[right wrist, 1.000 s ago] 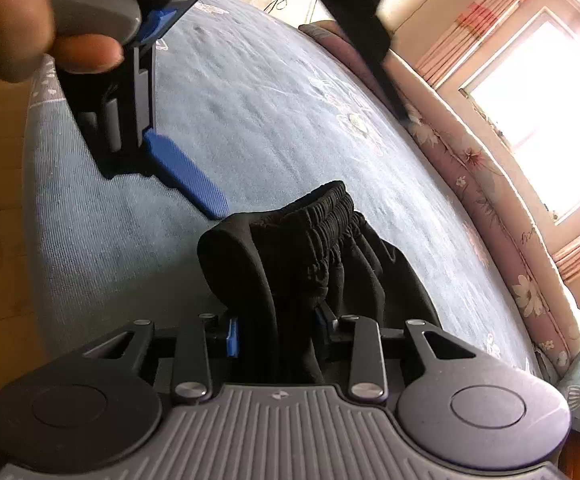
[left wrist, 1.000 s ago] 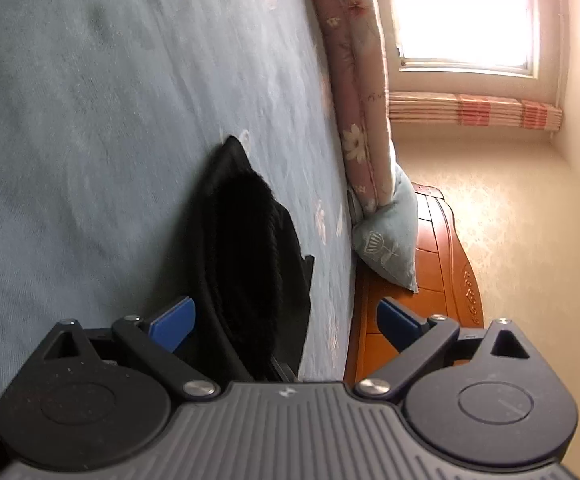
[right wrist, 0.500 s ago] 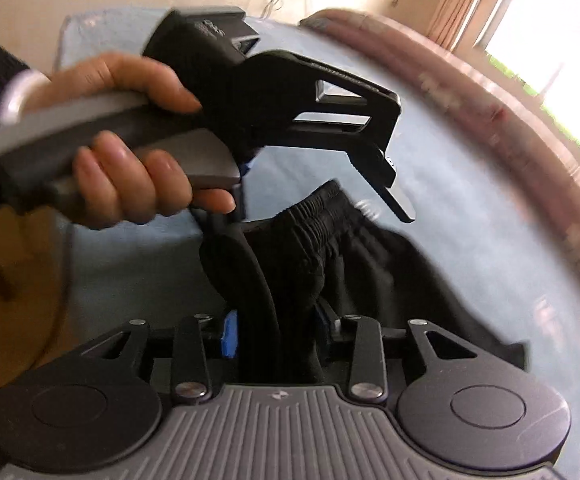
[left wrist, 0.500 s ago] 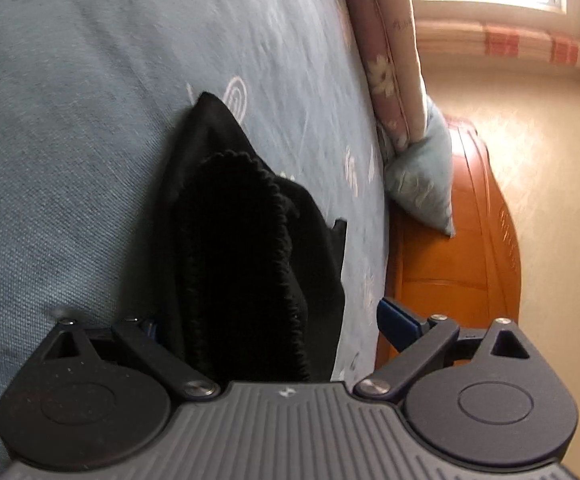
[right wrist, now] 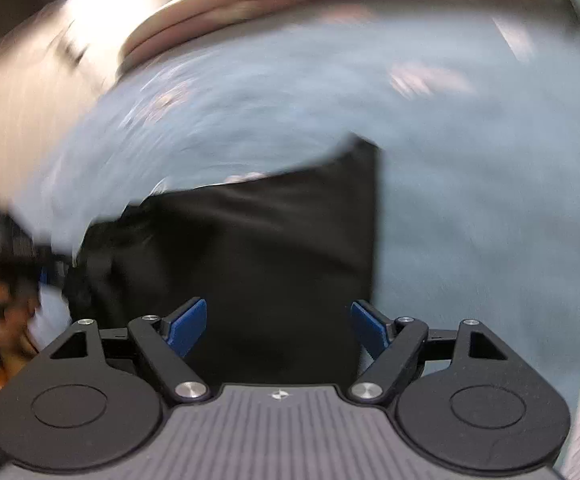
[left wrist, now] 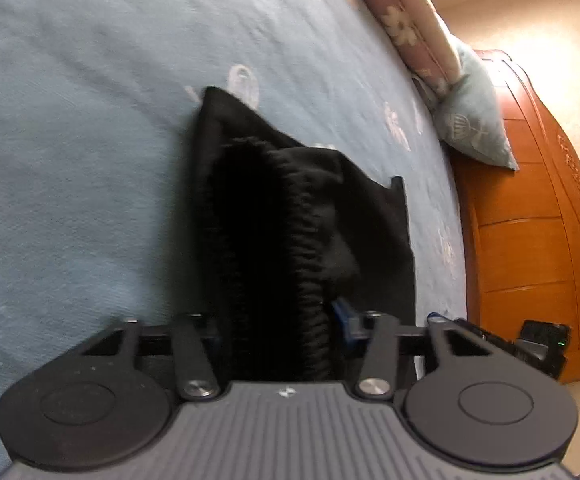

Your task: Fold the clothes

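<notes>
In the left wrist view, the left gripper (left wrist: 277, 320) sits at the lower centre of the frame, and its jaws have just been closing; they now pinch the gathered elastic waistband of the black shorts (left wrist: 290, 216), whose bunched cloth fills the gap between the pads. Beyond it the garment runs up the middle of the frame across the blue bedspread (left wrist: 89, 160), ending in a pointed corner. A floral bolster (left wrist: 402, 20) and a pale cushion (left wrist: 474, 120) lie at the upper right, with the wooden headboard (left wrist: 530, 220) along the right edge.

In the right wrist view, which is badly smeared, the right gripper (right wrist: 277, 328) has just been opening: its 2 blue pads stand wide apart at the lower centre, clamped on nothing, with the flat black cloth lying beneath and beyond them. At the far left edge a blurred hand (right wrist: 5, 320) and a dark tool are dimly visible, too smeared to read further.

My reading is that the waistband has passed to the left side, freeing the right for a new hold. To do this well, the right should take the far hem corner at the upper centre of its frame, bite only the layers meant to travel, and keep the left hold firm so that the edges stay aligned.
</notes>
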{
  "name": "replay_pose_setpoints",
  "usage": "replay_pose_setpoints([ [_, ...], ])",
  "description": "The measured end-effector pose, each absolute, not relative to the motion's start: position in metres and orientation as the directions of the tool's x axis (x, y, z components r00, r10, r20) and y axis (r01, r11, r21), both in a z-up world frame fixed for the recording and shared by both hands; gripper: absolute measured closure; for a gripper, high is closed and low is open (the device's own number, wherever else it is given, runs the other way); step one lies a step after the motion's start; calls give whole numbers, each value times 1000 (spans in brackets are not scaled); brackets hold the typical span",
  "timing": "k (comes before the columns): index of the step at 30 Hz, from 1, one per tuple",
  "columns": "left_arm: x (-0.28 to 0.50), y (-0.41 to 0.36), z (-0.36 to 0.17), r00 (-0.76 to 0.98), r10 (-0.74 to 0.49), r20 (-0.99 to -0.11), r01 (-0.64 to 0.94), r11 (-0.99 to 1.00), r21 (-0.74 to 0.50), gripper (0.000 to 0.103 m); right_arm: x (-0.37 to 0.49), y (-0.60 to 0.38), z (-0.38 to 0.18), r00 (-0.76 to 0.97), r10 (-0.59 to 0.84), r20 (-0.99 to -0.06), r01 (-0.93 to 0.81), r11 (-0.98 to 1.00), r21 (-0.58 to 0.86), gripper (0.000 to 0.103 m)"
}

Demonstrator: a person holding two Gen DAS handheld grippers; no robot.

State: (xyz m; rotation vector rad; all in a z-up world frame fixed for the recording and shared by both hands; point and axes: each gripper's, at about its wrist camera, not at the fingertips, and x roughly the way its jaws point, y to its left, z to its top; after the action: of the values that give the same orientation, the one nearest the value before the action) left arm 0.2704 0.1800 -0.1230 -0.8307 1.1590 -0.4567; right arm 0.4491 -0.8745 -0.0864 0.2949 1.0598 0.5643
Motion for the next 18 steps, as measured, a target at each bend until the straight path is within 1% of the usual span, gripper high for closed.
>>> replay_pose_setpoints([
  [3, 264, 181, -125, 373, -702, -607, -112, 615, -780, 60, 469, -900, -117, 331, 665, -670, -195, 742, 641, 20],
  [6, 255, 182, -122, 386, -684, -619, -114, 631, -767, 60, 491, -907, -142, 283, 714, -641, -142, 692, 708, 20],
  [8, 253, 182, -121, 392, -674, -626, -119, 638, -761, 60, 503, -909, -150, 269, 767, -582, -134, 628, 766, 20],
  [14, 254, 177, -121, 398, -653, -645, -137, 653, -745, 60, 545, -890, -157, 235, 812, -535, -175, 577, 798, 20],
  [18, 254, 178, -119, 404, -648, -646, -144, 652, -744, 60, 547, -887, -158, 210, 816, -539, -197, 575, 794, 21],
])
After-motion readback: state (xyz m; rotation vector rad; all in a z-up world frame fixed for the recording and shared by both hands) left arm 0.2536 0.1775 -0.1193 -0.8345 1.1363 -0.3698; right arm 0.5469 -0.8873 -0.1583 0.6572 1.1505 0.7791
